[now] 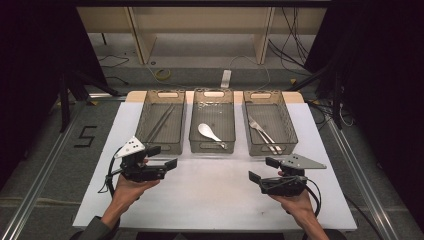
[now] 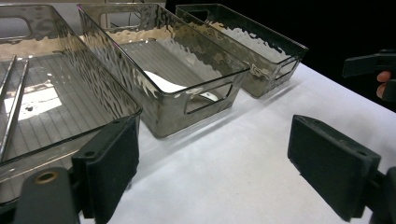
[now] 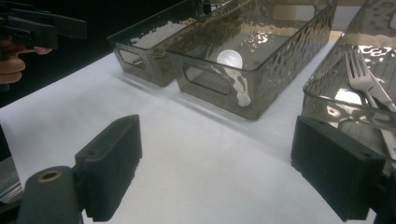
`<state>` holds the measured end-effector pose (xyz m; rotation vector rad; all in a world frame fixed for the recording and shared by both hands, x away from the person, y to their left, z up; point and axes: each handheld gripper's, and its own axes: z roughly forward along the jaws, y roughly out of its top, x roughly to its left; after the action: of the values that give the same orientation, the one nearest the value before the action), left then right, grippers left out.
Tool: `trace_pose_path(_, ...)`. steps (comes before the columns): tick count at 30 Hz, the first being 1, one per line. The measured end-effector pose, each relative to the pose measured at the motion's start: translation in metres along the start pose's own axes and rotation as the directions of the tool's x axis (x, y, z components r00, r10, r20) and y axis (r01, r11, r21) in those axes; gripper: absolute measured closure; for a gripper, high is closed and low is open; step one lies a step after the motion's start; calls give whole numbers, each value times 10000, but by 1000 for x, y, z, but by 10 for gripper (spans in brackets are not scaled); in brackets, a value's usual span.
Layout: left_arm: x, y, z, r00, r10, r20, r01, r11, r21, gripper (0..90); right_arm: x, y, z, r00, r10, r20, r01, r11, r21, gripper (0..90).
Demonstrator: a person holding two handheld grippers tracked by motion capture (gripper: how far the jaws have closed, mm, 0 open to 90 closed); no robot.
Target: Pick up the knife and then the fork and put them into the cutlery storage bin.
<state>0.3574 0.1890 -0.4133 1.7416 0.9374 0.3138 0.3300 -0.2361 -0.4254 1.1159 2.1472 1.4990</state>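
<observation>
Both the left gripper [image 1: 162,156] and right gripper [image 1: 263,169] are resting open and empty at lower frame. Chopsticks [image 1: 161,123], spoon [image 1: 210,133] and forks [image 1: 263,134] are lying sorted in three bins [image 1: 235,131]; judging by this, sorting is finishing.

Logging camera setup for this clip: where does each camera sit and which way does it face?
High view: above the person's side, looking forward and down on the table; forearms and both grippers show.
Left gripper view: rides the left gripper, facing three bins; open jaws show.
Right gripper view: rides the right gripper, facing the bins; open jaws show.
Shared: the spoon.
</observation>
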Motion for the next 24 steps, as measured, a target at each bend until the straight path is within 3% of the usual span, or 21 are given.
trace_pose_path(7,-2,-1,0,10000,33,27,-33,10000,55,161,-1,-7,-1,9998,193,79,-196,9993,321,173)
trace_pose_path(24,-1,-1,0,10000,-11,0,11,10000,15,161,-1,-6,-1,9998,68,184,-72,9997,223,173)
